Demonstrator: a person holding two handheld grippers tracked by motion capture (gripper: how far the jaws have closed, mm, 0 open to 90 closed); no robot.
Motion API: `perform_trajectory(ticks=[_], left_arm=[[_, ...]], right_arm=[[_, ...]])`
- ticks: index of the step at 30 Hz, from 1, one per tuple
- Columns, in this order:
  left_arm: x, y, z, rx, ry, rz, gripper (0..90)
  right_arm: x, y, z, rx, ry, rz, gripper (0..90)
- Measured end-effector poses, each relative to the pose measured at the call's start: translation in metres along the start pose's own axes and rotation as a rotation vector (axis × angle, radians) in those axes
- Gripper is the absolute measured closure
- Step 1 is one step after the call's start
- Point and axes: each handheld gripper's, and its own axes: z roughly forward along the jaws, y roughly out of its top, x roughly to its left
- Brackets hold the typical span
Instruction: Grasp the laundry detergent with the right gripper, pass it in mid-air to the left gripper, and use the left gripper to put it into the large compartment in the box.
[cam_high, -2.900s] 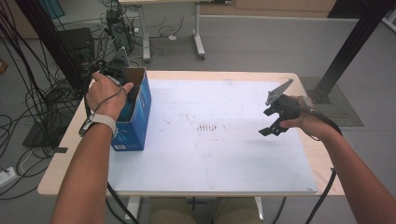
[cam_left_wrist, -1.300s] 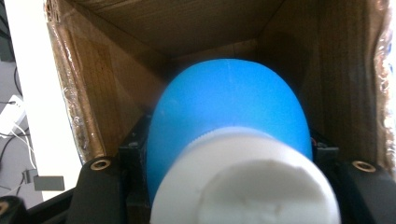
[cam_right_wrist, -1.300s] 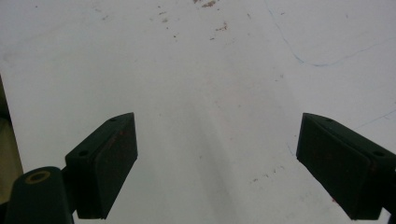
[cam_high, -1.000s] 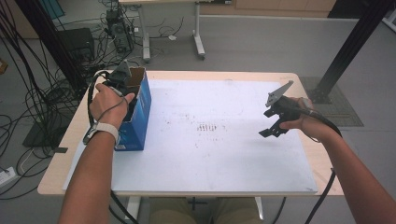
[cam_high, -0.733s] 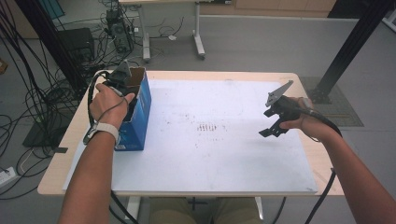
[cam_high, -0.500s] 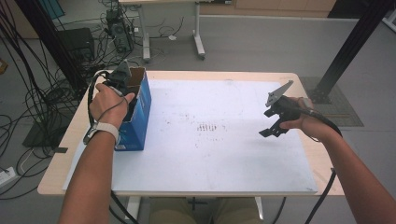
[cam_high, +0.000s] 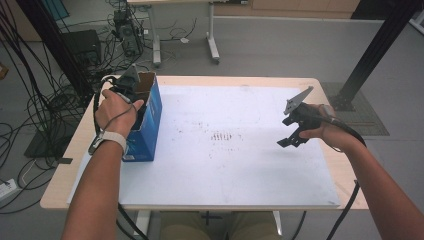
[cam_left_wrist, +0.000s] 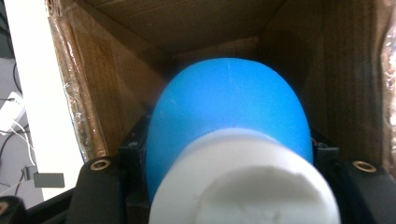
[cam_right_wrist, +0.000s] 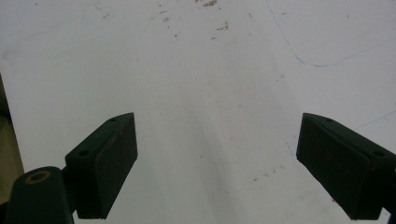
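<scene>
**Blue bottle gripped inside the box: light, smooth, easy to squeeze**

Sits down inside the open-topped blue cardboard box at the left edge of the worktop, clamped in the left gripper. Looks like a rounded blue plastic bottle with a broad white cap facing the camera of the left gripper view; exact kind hard to tell this close. Black fingers pressed against both flanks of the blue body, just behind the cap.

Probably light, with a glossy and fairly slippery skin. Likely to give a little under pressure if thin-walled, so calls for a firm but not crushing hold. Curved sides invite sliding or twisting between flat pads; best taken across the widest part of the body, or right at the shoulder below the cap, where the step in shape resists slipping. Little room to the brown inner walls of the box, so a straight lift out seems wise to avoid snagging.

Right gripper hangs above the white sheet on the right side of the worktop, fingers spread wide with nothing between them.

No brand or label readable on bottle or cap. Print on the box's blue side too small to make out. On the sheet, just faint blue pen lines and brownish specks, no legible writing.
</scene>
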Motion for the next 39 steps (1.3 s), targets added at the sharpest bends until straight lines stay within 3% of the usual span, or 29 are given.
perform_trajectory(ticks=[39], left_arm=[[0.0002,0.0007,0.0005,0.003,-0.001,0.008,36.9]], right_arm=[[0.0010,0.0012,0.0007,0.003,-0.001,-0.005,12.4]])
